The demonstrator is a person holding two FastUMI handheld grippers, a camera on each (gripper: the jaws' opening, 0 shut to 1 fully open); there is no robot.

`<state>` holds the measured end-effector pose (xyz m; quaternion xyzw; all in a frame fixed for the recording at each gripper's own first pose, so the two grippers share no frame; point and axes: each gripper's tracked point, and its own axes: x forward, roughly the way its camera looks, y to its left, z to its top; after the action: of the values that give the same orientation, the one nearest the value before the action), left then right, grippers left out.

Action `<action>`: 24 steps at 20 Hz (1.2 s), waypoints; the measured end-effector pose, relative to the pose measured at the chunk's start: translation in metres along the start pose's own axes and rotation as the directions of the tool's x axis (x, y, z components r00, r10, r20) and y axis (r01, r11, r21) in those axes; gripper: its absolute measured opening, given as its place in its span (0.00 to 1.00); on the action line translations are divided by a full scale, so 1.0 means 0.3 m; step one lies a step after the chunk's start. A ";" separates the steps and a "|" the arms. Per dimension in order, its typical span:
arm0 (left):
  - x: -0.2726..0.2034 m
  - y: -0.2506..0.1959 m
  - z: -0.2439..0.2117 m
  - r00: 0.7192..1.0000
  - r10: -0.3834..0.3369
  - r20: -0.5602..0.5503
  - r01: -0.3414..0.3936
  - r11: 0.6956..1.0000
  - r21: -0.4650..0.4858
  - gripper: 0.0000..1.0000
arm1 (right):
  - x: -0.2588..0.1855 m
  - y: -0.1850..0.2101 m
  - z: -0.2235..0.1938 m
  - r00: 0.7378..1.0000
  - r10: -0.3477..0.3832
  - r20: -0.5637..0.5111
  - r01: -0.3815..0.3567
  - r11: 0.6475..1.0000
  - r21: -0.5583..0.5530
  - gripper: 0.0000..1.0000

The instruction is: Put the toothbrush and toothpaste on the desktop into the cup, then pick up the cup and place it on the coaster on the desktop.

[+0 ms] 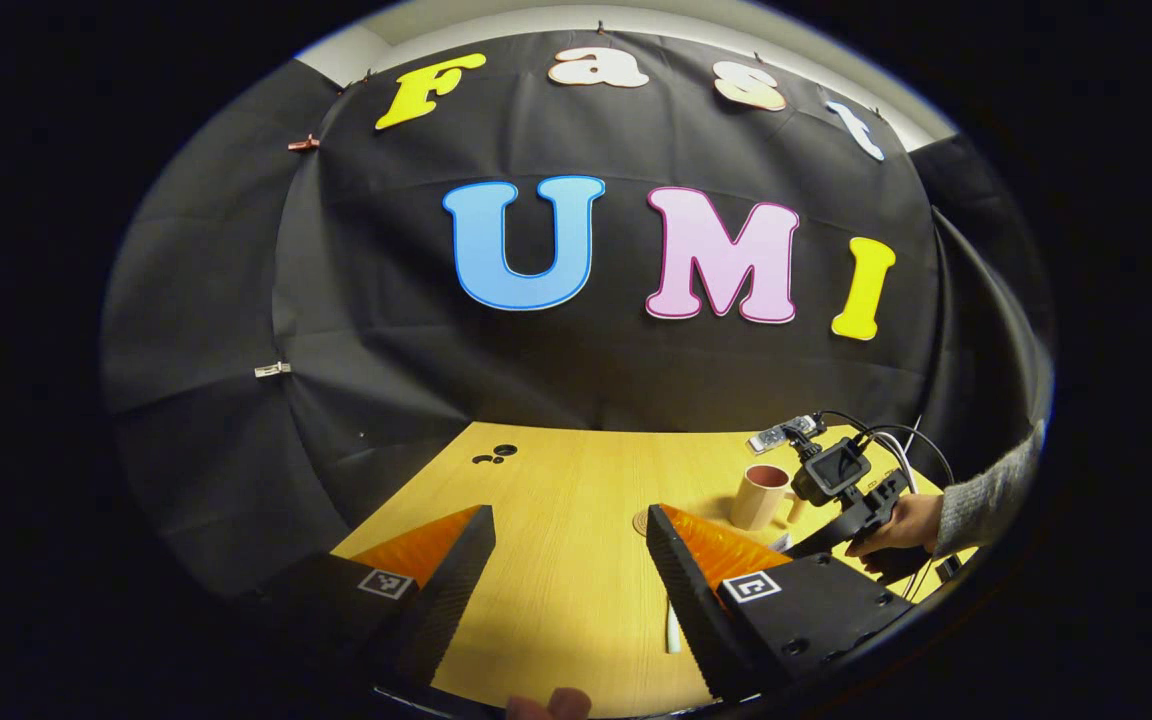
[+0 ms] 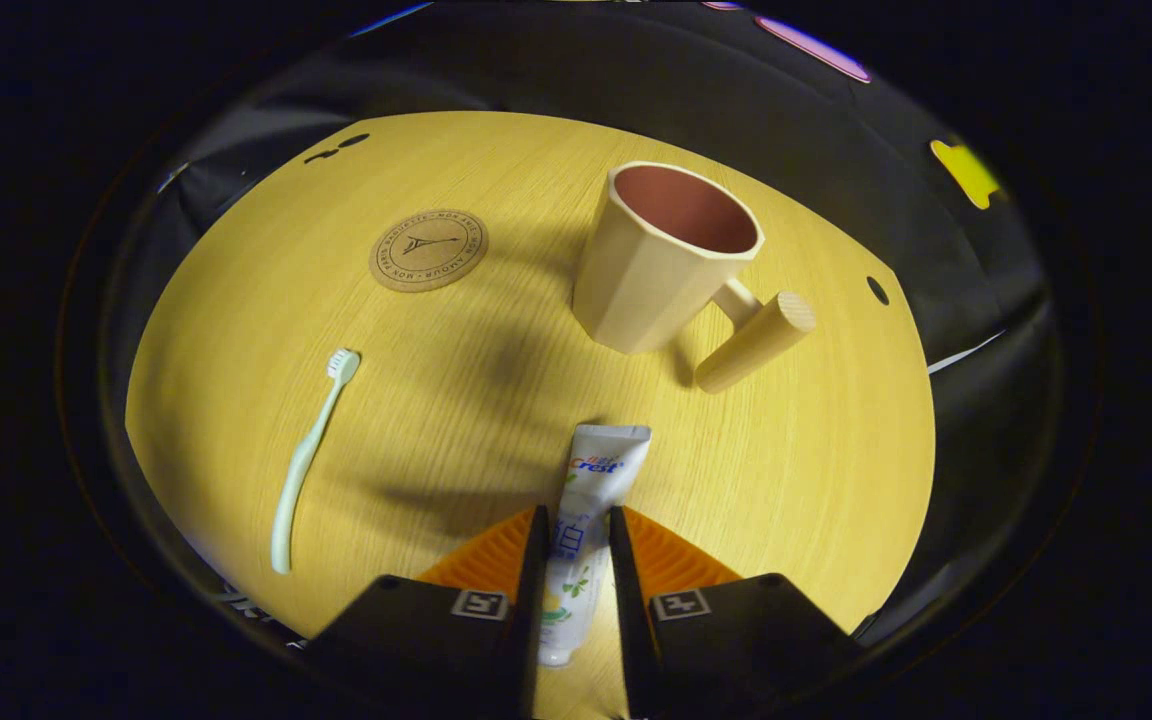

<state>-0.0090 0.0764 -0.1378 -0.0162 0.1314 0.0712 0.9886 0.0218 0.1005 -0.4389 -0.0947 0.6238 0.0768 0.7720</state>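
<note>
Right tongs [image 2: 573, 560] are clamped on the toothpaste tube [image 2: 591, 500]: both fingers press its sides around mid-body, crimped end pointing ahead of the tips, cap end back between the fingers. Whether the tube is lifted clear of the bench [image 2: 436, 400] or resting on it, cannot tell.

Step in hand, as judged: carry the tube to the cup [image 2: 661, 260] and drop it in.
- Cup stands upright ahead and slightly right of the right tongs, mouth open, chunky wooden handle [image 2: 756, 342] sticking out towards the tongs' right. Keep clear of that handle on approach.
- Lift first, then tilt the tube nearer vertical over the mouth; release only once the lower end is inside the rim, or it may catch the rim and tip the cup.
- Grip is on a soft tube, so it could slip or bend. Move slowly.

Toothbrush [image 2: 308, 460] lies flat on the bench, left of the right tongs, bristle head pointing away. Coaster [image 2: 428, 250] is ahead-left, well apart from the cup, nothing on it.

Left tongs [image 1: 566, 580] hang over the bench, fingers wide apart, nothing between them. From there the cup [image 1: 761, 495] sits ahead-right, with the right tongs and the hand [image 1: 901, 525] holding them just beside it.
</note>
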 end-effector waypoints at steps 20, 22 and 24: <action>0.280 -0.335 -0.448 0.917 -0.100 -0.385 0.121 0.992 0.031 0.96 | -0.271 -0.084 0.079 0.791 0.416 0.447 -0.513 0.851 0.115 0.12; 0.309 -0.349 -0.515 0.889 -0.092 -0.449 0.131 0.990 0.055 0.96 | -0.314 -0.112 0.106 0.740 0.439 0.510 -0.562 0.820 0.109 0.12; 0.343 -0.371 -0.571 0.859 -0.097 -0.503 0.141 0.989 0.049 0.96 | -0.340 -0.149 0.122 0.711 0.442 0.547 -0.579 0.809 0.100 0.12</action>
<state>0.0613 -0.0285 -0.3287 -0.0004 0.3841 -0.0024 0.9233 0.0457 0.0661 -0.3293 0.2099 0.4081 0.2271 0.8590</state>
